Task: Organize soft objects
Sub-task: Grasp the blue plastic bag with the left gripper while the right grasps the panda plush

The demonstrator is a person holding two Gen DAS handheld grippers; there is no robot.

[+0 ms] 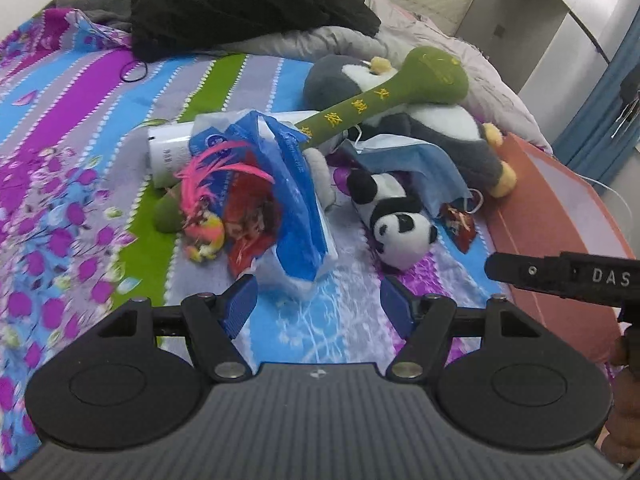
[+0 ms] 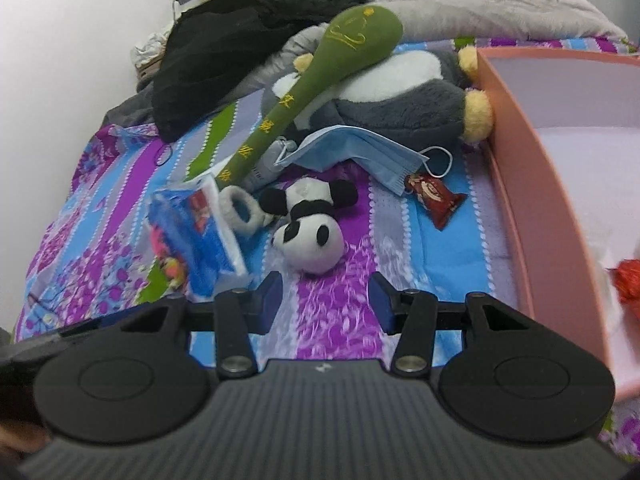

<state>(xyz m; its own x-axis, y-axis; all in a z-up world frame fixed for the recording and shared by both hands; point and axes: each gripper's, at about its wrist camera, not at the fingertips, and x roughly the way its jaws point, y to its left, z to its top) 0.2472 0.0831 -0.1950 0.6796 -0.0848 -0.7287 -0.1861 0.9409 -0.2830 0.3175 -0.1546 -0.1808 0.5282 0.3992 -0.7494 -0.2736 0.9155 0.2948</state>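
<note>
A small panda plush (image 1: 396, 224) (image 2: 312, 228) lies on the striped bedspread (image 1: 80, 112) (image 2: 440, 240). A green plush mallet (image 1: 384, 96) (image 2: 320, 80) leans across a large grey penguin plush (image 1: 448, 128) (image 2: 400, 96). A blue face mask (image 1: 416, 164) (image 2: 360, 148) lies by them. A blue tissue pack (image 1: 288, 200) (image 2: 200, 232) sits beside a pink feather toy (image 1: 208, 200). My left gripper (image 1: 318, 304) is open and empty, just short of the tissue pack. My right gripper (image 2: 326, 304) is open and empty, just below the panda.
A pink box (image 2: 532, 200) (image 1: 560, 216) stands on the right, with an orange item (image 2: 628, 280) inside. A black garment (image 1: 240, 4) (image 2: 248, 40) and grey bedding (image 2: 480, 4) lie behind. A red snack wrapper (image 2: 436, 196) (image 1: 460, 224) lies near the box.
</note>
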